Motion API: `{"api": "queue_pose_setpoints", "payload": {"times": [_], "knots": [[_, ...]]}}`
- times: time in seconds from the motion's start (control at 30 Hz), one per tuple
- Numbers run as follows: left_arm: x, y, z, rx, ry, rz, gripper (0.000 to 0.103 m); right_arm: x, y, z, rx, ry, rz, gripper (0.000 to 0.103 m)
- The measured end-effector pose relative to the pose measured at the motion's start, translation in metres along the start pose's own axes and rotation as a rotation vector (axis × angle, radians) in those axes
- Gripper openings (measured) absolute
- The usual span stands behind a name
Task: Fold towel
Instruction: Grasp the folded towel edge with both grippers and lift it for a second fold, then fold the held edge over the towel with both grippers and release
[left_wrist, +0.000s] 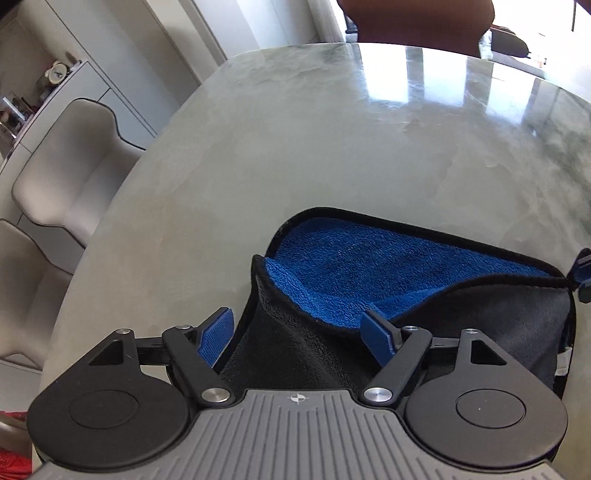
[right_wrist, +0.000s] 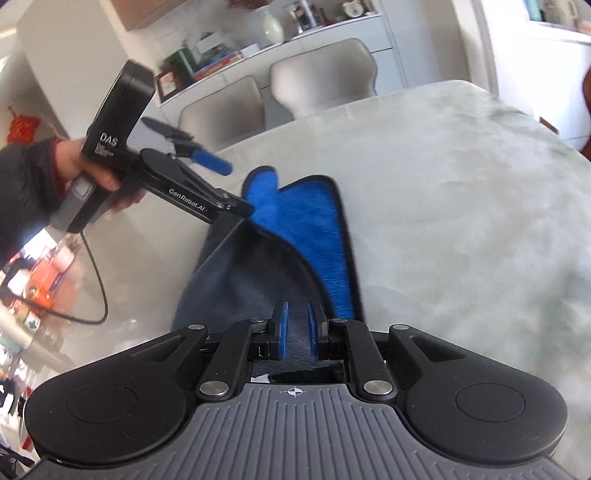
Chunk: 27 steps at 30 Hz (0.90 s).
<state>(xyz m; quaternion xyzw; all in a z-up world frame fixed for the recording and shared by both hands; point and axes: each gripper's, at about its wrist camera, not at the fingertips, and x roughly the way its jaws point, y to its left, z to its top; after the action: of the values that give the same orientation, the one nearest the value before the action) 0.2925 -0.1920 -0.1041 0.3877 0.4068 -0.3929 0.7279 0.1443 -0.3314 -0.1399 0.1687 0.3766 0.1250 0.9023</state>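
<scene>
Towel (left_wrist: 369, 280) on marble tbl (left_wrist: 332, 147), chairs (right_wrist: 321, 77) nr.

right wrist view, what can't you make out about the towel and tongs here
- Right tongs: the narrow gap shows dark cloth; a grip on the towel cannot be confirmed.
- Towel's near edge: hidden under the gripper body.
- Left tongs: motion-blurred.

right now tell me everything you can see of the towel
The towel is two-sided: plush blue on one face, dark grey on the other, with black edging. It lies on the pale marbled table, partly folded, the grey side turned over the blue. The left gripper is open around the grey fold. The right gripper has its pads nearly together around a grey edge; whether they pinch it cannot be told.
</scene>
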Motion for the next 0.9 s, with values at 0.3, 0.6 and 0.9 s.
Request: {"api": "queue_pose_setpoints", "payload": {"times": [0.3, 0.6, 0.9], "knots": [[0.017, 0.006, 0.003, -0.112, -0.022, -0.123, 0.079, 0.027, 0.01, -0.004, -0.036, 0.077, 0.013, 0.013], [0.022, 0.009, 0.016, -0.187, -0.099, -0.066, 0.079, 0.029, 0.014, -0.006, -0.053, 0.146, -0.077, 0.02], [0.021, 0.008, -0.017, -0.136, -0.033, -0.053, 0.079, 0.025, 0.015, -0.002, -0.075, 0.131, -0.093, 0.02]]}}
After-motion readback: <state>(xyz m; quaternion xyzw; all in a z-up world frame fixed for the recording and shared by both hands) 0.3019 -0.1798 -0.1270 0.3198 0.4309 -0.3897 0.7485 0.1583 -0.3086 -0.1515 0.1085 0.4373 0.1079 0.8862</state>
